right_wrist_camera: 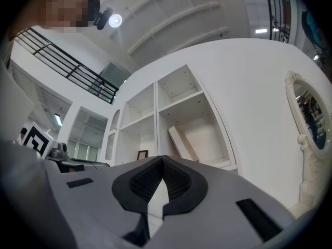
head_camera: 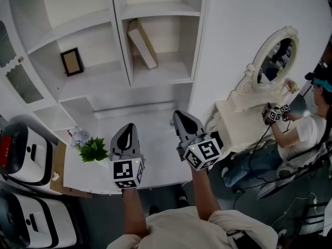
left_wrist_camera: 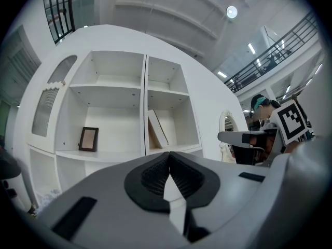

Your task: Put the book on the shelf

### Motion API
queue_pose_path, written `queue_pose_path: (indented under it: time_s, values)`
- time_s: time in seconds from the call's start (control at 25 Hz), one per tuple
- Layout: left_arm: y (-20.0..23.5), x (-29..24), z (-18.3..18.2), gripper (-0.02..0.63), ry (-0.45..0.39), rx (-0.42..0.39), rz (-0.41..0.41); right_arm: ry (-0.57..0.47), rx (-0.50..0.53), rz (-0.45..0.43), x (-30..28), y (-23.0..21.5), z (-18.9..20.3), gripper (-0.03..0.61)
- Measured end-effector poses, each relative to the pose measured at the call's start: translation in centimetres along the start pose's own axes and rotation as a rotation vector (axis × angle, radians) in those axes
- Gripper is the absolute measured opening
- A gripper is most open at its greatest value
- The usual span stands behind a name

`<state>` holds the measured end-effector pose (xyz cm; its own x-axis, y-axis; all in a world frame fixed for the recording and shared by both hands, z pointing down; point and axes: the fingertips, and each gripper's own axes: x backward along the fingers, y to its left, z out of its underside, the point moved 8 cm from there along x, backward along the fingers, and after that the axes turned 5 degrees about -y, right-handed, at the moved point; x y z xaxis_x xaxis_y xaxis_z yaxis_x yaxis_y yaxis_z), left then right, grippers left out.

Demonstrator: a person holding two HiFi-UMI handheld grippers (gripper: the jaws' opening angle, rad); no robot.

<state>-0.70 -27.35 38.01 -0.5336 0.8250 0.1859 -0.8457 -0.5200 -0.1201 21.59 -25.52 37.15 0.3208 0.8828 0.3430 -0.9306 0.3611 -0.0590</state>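
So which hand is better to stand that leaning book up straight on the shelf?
Right, probably, but only just. Both jaws are shut and empty. The right gripper reaches nearer the shelf, under the book's compartment; the left gripper sits further back by the plant.

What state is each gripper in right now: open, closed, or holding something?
Left gripper: closed, holding nothing.
Right gripper: closed, holding nothing.

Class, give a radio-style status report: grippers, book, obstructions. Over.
Left gripper shut, empty. Right gripper shut, empty. Book leaning inside shelf, right column. Nothing in the way.
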Motion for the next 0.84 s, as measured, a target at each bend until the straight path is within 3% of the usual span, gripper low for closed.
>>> queue_pose_path:
  time_s: [0.84]
  values:
    - [1.0,0.3,0.2,0.017,-0.007,-0.022,-0.012,-0.009,-0.023,-0.033,-1.1,1.3,-0.1,0.025]
